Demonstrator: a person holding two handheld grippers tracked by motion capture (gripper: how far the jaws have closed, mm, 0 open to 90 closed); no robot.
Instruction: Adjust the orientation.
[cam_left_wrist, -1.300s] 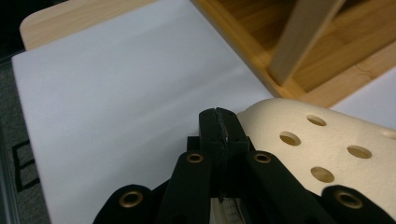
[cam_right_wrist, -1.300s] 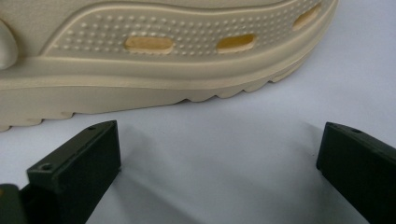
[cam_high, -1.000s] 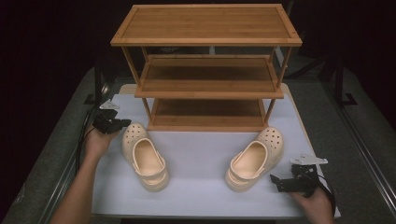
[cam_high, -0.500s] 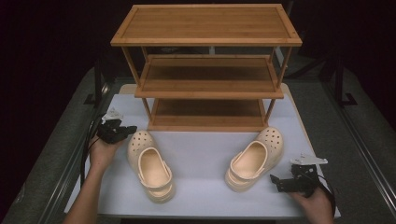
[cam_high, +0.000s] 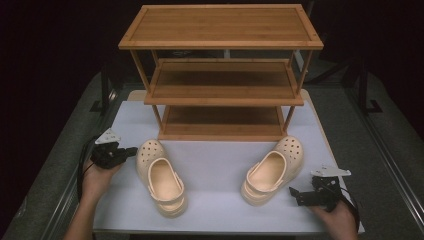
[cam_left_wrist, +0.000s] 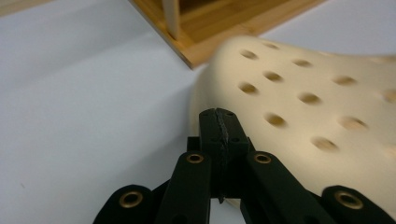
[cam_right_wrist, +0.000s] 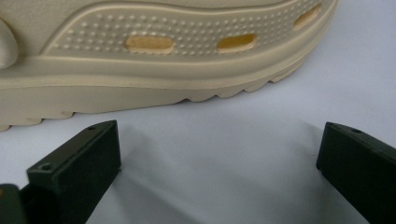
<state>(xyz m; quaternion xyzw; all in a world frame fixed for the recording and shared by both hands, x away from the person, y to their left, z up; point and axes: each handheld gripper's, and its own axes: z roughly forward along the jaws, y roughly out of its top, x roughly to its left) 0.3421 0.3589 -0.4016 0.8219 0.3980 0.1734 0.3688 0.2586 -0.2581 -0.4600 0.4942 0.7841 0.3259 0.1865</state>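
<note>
A three-tier bamboo shoe rack (cam_high: 222, 75) stands at the far side of the white tabletop (cam_high: 215, 165), and everything else sits in front of it. The left clog (cam_high: 161, 176) lies just before the rack's front left leg, toe toward the rack and heel toward the person. The right clog (cam_high: 272, 170) lies before the rack's front right leg, toe also toward the rack, angled a little outward.

The left hand-held gripper (cam_high: 127, 151) sits left of the rack's front left corner, its tip right at the toe of the left clog. In the left gripper view its jaws are pressed flat together with nothing between them, the closed tip (cam_left_wrist: 219, 126) against or just short of the perforated toe of the clog (cam_left_wrist: 299, 102); contact cannot be told. A corner of the rack's bottom shelf (cam_left_wrist: 210, 28) lies just beyond.

The right hand-held gripper (cam_high: 295, 195) rests off the rack's front right side, near the heel of the right clog. Its jaws stand wide apart, holding nothing, with the clog's ribbed sole edge (cam_right_wrist: 154, 79) lying across just ahead of them.
</note>
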